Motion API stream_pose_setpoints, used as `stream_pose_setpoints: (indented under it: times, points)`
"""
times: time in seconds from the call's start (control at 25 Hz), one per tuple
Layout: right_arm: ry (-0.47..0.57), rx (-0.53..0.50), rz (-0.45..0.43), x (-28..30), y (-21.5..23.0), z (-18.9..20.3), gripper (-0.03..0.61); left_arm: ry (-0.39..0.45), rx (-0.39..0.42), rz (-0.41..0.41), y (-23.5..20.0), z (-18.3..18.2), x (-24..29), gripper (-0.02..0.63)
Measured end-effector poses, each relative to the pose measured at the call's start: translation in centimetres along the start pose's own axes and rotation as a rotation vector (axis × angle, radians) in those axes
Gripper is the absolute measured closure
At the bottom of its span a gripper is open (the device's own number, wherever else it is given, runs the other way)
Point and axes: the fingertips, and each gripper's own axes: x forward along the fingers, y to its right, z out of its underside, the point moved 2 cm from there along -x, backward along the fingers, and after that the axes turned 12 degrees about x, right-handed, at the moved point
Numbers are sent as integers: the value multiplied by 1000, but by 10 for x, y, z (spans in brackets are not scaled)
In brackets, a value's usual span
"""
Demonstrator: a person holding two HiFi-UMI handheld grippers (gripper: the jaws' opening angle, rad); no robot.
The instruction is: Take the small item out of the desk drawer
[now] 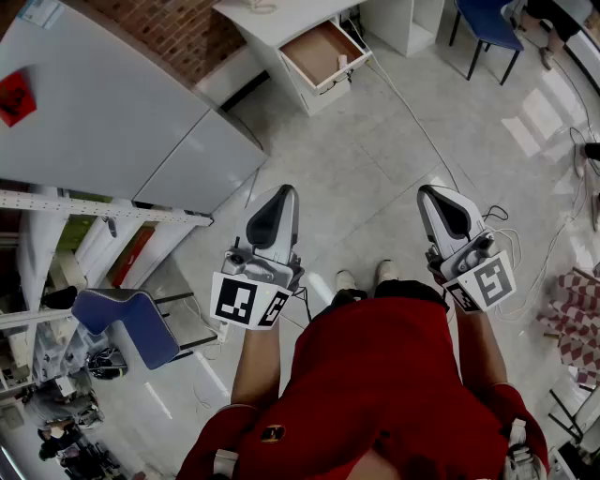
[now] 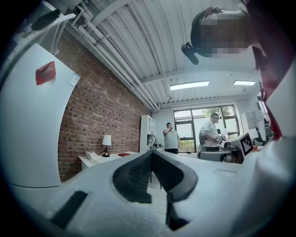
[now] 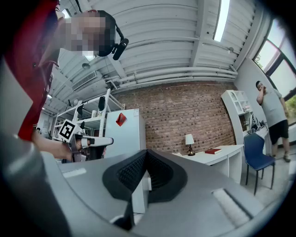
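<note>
The white desk (image 1: 272, 19) stands at the far top of the head view, several steps away across the floor. Its drawer (image 1: 309, 52) is pulled open, showing a brown bottom. A small pale item (image 1: 342, 64) lies near the drawer's front right corner. My left gripper (image 1: 286, 191) and right gripper (image 1: 427, 191) are held side by side at waist height, pointing toward the desk. Both are shut with nothing between the jaws. In the left gripper view the tips (image 2: 151, 152) meet; in the right gripper view the tips (image 3: 146, 152) meet too.
A tall white cabinet (image 1: 103, 103) with a red sticker stands on the left by the brick wall. Blue chairs sit at the lower left (image 1: 131, 323) and top right (image 1: 487, 23). A cable (image 1: 412, 112) runs across the floor. A lamp (image 3: 188, 140) stands on the desk.
</note>
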Motion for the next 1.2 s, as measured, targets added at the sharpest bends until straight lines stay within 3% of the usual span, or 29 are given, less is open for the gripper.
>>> stream_pose_setpoints:
  times: [0.64,1.2]
  points:
    - [17,22,-9,-13,22,-4,566,-11,12,7,16,2,21,611]
    - [28,16,6,-42,111,-35,566,-26,31,-21,47,-1,99,609]
